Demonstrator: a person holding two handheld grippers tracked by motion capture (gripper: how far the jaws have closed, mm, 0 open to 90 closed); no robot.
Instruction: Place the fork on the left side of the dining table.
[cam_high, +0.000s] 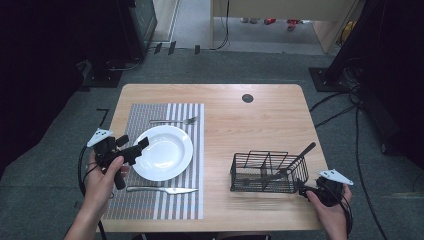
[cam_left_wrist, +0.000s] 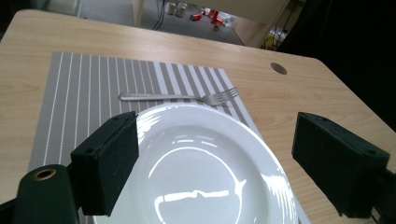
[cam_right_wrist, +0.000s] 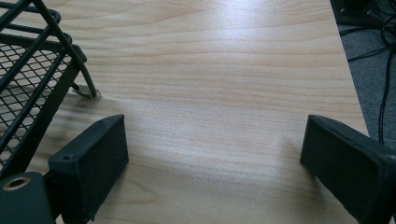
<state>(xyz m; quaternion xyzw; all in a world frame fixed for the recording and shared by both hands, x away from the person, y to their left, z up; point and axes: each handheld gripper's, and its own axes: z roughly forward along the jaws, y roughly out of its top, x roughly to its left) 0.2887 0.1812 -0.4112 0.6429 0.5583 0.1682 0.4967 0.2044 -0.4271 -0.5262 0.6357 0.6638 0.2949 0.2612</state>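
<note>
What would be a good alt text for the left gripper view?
The left gripper, jaws wide open, hovers over a white plate on a striped placemat. A fork lies on the mat just beyond the plate, on a wooden table.

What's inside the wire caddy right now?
The black wire caddy holds one dark-handled utensil, leaning toward its right end with the handle sticking out above the rim. Its lower end is hidden behind the mesh, so the type is unclear.
</note>
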